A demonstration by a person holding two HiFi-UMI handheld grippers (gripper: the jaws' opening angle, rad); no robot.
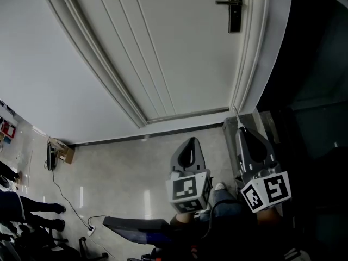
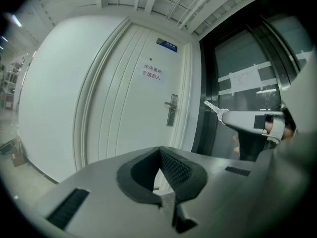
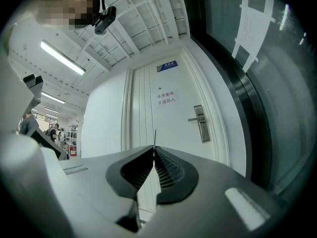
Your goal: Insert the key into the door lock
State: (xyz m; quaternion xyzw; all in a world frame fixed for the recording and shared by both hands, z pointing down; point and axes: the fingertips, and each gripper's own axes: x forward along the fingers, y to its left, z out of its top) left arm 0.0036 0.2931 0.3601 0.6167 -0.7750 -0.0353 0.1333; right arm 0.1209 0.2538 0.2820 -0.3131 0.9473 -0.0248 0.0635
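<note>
Thin silver key (image 2: 214,108), well apart from the door lock (image 3: 200,123), my right fingers (image 3: 171,170) pinching it, my left fingers (image 2: 178,167) pressed together

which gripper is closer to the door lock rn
Right, apparently. The right gripper, shut on the key, sits roughly in line with the door lock; the left gripper, shut and empty, is off to the lock's left and slightly farther back.

Door lock (image 3: 200,124): fine detail too small.
</note>
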